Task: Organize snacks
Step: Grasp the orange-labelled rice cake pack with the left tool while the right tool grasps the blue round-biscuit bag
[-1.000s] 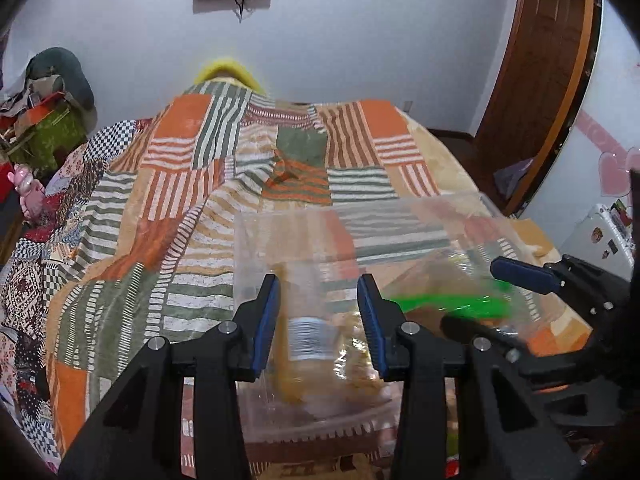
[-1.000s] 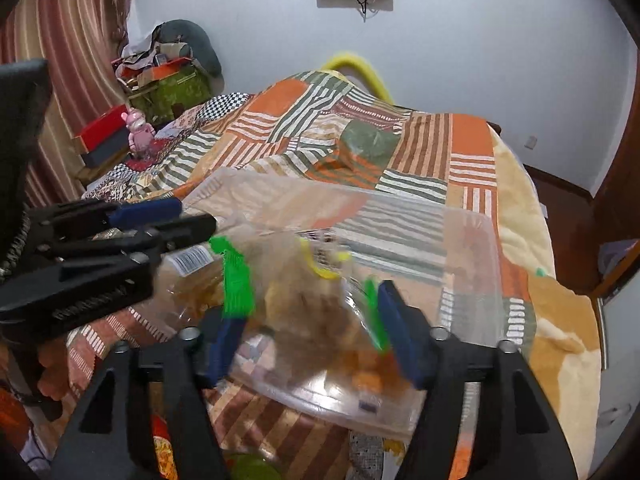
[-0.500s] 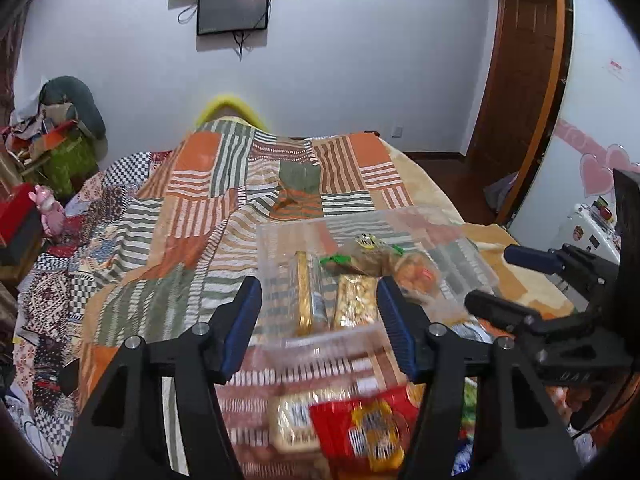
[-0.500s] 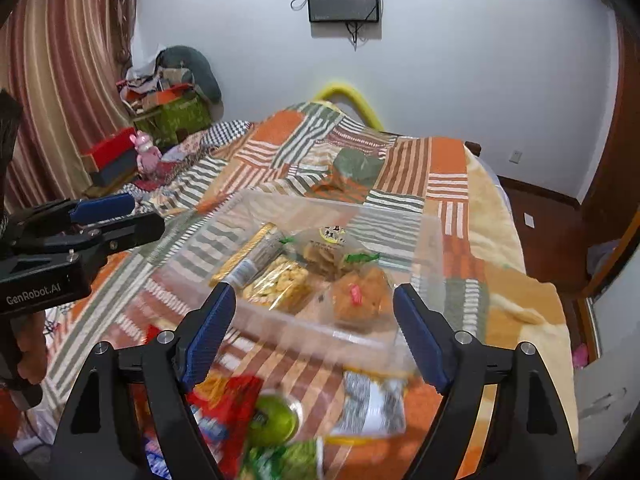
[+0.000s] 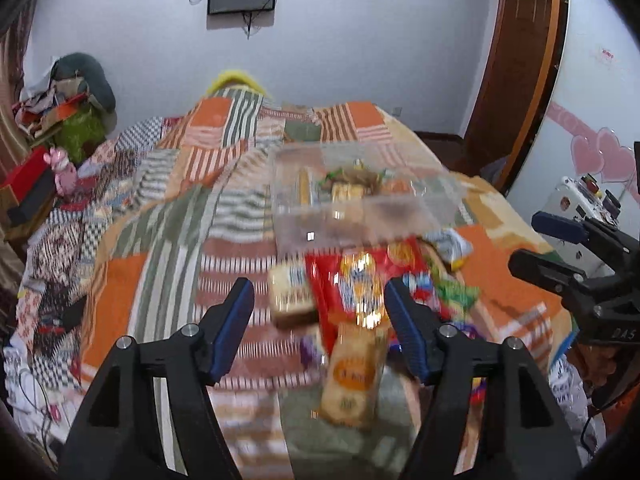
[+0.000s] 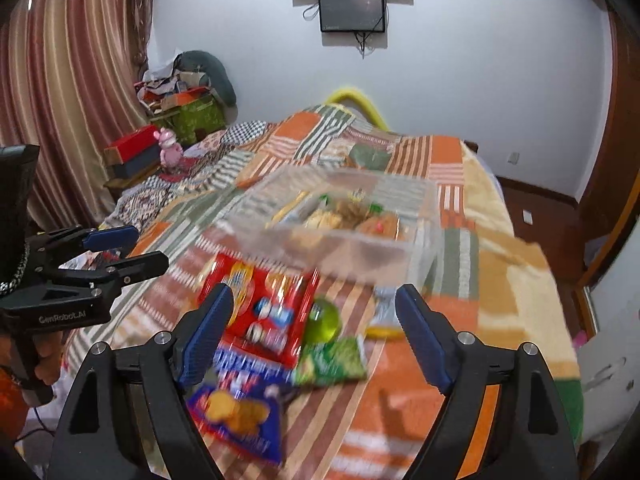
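Observation:
A clear plastic box with several snacks inside sits on the quilted bed. In front of it lie loose snacks: a red packet, a tan biscuit pack, a small cream pack, a green ball-shaped item, a green packet and a blue cookie bag. My left gripper is open and empty above the loose snacks. My right gripper is open and empty, also above them. Both views are motion-blurred.
The patchwork quilt covers the bed. A pink toy and boxes stand at the left bedside. A wooden door is at the right. A striped curtain hangs at the left. A white device sits right.
Both grippers have pulled back and up from the clear box, opening wider. The box now lies farther away and the loose snacks in front of it have come into view.

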The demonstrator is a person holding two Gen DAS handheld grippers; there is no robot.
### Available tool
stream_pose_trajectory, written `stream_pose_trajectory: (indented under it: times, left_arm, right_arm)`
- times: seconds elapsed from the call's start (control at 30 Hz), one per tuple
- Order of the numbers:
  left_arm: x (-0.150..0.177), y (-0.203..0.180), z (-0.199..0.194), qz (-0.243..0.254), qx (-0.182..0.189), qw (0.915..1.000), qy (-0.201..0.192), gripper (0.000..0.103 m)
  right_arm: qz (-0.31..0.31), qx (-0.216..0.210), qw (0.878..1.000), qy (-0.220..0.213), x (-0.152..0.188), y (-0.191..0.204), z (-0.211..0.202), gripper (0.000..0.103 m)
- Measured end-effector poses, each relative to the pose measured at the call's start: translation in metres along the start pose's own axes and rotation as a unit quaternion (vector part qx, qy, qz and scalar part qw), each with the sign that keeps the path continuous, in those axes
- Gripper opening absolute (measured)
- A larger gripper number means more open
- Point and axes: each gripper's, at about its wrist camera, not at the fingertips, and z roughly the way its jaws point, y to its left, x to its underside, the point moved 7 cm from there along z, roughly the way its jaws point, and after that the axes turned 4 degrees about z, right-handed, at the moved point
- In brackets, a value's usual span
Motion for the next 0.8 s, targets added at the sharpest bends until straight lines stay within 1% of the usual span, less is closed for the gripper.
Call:
stream_pose_trajectory:
  times: [0.2,0.33,0.5,0.73,0.8]
  left_arm:
    - [0.041,0.000,0.007,-0.012,0.007,0.9993,0.034,0.067]
    - [0.063,-0.004,0.014,-0.015,0.018,0.9982,0.054,0.067]
    - [0.076,-0.013,0.031,-0.013,0.032,0.9965,0.076,0.067]
    - [0.078,-0.025,0.052,-0.002,0.051,0.9950,0.086,0.067]
    - [0.079,-0.027,0.058,-0.004,0.053,0.9947,0.088,0.064]
  right_arm:
    - [0.012,-0.012,0.999,0.044,0.031,0.010,0.017,0.081]
    - [0.013,-0.019,0.998,0.067,0.043,0.018,0.027,0.081]
    - [0.015,-0.028,0.995,0.094,0.058,0.025,0.041,0.081]
    - [0.025,-0.047,0.992,0.111,0.066,0.029,0.051,0.081]
    - [0.026,-0.050,0.992,0.115,0.067,0.030,0.054,0.081]
